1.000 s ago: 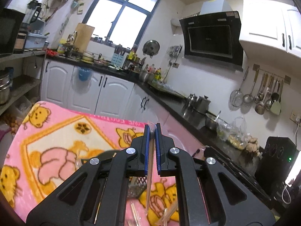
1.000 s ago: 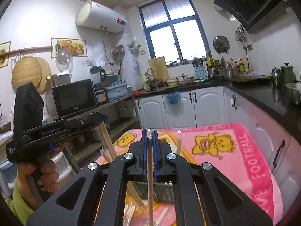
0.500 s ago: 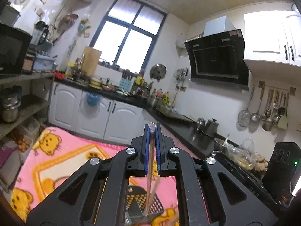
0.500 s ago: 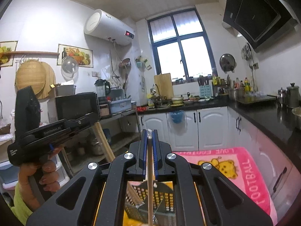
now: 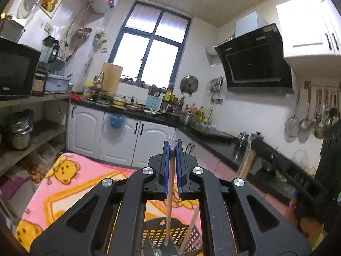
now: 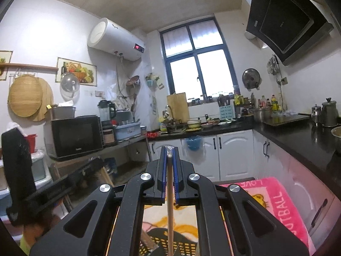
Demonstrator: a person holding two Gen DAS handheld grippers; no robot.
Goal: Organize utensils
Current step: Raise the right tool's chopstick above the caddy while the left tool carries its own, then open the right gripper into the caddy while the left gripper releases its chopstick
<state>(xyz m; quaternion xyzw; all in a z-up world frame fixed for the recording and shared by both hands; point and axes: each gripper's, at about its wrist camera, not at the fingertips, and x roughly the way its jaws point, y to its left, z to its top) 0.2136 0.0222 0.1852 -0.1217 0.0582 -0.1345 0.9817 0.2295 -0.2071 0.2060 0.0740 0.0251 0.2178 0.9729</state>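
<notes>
1. Your left gripper (image 5: 172,149) has its blue-padded fingers (image 5: 165,166) closed tight on a thin wooden chopstick in a clear wrapper (image 5: 169,194). The wrapper's crinkled end pokes out past the fingertips.
2. That chopstick runs straight down between the fingers, and its lower end sits inside the black perforated plastic utensil basket (image 5: 157,235) directly below your gripper.
3. A second wooden chopstick (image 5: 189,232) leans at a slant inside the same basket, just to the right of the held one.
4. Your right gripper (image 6: 169,151) likewise has its blue-padded fingers (image 6: 164,170) clamped on a pale wooden chopstick (image 6: 169,209), its top end level with the fingertips.
5. This chopstick also hangs straight down; its lower end reaches the black basket's rim (image 6: 183,236) at the bottom of the right wrist view.
6. The basket stands on a pink fleece blanket with yellow cartoon bears (image 5: 64,177) that covers the bench.
7. In the left wrist view your right-hand gripper appears at the far right as a blurred black body (image 5: 309,183).
8. Beyond the bench are white kitchen cabinets (image 5: 119,140), a black countertop crowded with bottles and pots (image 6: 283,128), a dark-framed window (image 5: 153,49), and a black microwave on a shelf (image 6: 76,136).
</notes>
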